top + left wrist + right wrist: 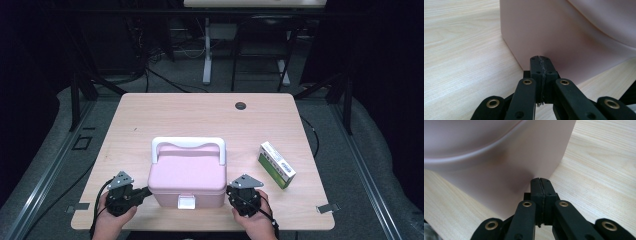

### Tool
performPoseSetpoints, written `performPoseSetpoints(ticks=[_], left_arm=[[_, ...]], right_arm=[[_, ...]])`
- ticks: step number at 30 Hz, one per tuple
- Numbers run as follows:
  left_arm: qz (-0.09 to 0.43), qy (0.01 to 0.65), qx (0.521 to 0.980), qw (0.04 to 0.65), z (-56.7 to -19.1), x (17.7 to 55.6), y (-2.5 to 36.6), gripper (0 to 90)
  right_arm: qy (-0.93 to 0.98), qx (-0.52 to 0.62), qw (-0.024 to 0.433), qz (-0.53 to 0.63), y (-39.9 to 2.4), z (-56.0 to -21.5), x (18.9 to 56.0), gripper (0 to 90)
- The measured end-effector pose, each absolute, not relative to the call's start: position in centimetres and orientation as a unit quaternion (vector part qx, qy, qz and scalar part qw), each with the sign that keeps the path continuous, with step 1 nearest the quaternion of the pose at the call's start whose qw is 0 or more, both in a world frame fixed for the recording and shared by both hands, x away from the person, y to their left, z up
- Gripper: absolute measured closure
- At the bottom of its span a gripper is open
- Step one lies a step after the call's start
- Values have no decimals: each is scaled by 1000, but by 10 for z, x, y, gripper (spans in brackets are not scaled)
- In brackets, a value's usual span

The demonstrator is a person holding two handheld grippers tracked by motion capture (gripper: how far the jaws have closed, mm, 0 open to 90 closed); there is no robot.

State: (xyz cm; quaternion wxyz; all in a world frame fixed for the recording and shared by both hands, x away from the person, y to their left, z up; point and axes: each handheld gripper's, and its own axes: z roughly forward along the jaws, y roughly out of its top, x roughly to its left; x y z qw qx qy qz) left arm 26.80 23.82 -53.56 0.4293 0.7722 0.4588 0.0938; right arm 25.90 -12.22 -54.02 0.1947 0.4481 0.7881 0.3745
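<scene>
On the pale wooden table [150, 115], the left gripper [146, 191] sits at the near edge, jaws clenched on nothing, their tips up against the left wall of the pink plastic box with a white handle and white front latch [187, 172]. The box stands near the front edge, midway between the two tools. The right gripper [230, 190] is likewise pressed shut and empty, tips at the box's right wall. Farther right, apart from them, lies a green-and-white cardboard carton [276, 164]. A dark round grommet [241, 105] sits at the far edge.
</scene>
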Motion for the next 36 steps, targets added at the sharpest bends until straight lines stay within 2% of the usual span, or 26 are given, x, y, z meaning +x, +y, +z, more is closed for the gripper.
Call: performPoseSetpoints(ticks=[3,16,18,22,27,28,31,36], left_arm=[[85,461,770,433,-536,269,239,898],[107,452,781,418,-534,268,236,890],[102,455,779,419,-535,269,238,856],[87,457,775,428,-533,272,244,754],[90,452,772,438,-527,273,250,687],[92,452,772,437,-527,273,251,645],[96,454,769,439,-526,273,255,600],[106,451,767,444,-524,273,259,550]], right_arm=[[785,454,193,375,-123,-540,260,900],[780,462,198,374,-121,-542,260,899],[780,463,195,374,-123,-542,261,859],[778,467,172,383,-134,-540,266,721],[778,461,171,390,-138,-537,268,670],[780,456,173,392,-139,-535,268,642],[777,456,172,399,-143,-532,269,603],[772,451,176,413,-149,-527,270,533]])
